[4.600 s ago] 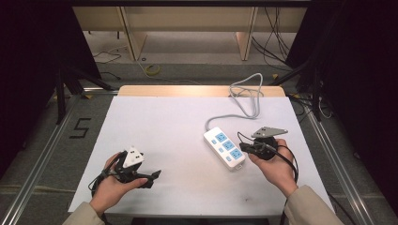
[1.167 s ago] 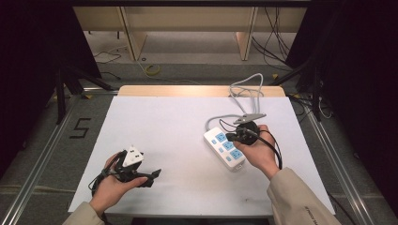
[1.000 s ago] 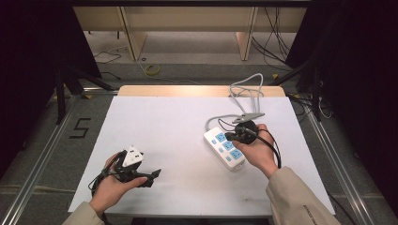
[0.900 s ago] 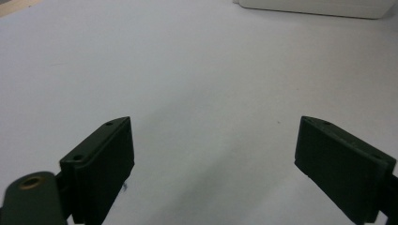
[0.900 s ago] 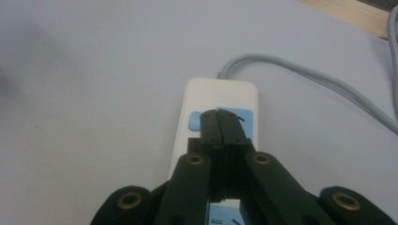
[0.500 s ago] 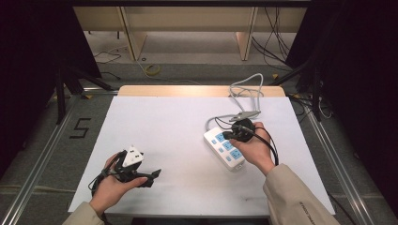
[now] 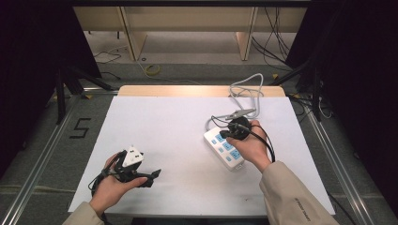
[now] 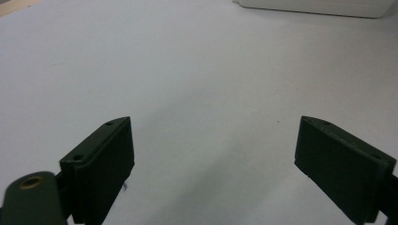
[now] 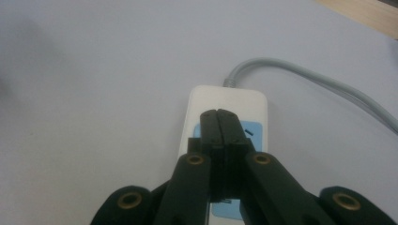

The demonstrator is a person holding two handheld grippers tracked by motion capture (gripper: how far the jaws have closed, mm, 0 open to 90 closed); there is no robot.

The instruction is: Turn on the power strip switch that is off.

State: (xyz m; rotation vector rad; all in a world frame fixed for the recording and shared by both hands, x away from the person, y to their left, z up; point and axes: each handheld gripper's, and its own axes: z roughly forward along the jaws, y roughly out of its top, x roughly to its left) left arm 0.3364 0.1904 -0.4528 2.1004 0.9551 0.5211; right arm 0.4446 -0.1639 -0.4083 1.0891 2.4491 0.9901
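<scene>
On the white counter (image 7: 178, 122), closed right tongs (image 9: 219, 117) probably touch the rigid, light power strip (image 7: 224, 147); grip its long sides. Left tongs (image 8: 211, 159) gape empty.

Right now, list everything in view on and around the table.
power strip: one, white with blue sockets, right half of the table, under the right gripper
cord: one, grey, runs from the strip's far end and loops at the back edge
table: one, white top with a wooden strip along the far edge
floor mark: one, black figure 5, on the floor left of the table
shelving: pale wood, behind the table
left gripper: one, black, fingers open over bare tabletop, near left
right gripper: one, black, fingers shut, over the strip's sockets
hands: two, beige sleeves
</scene>
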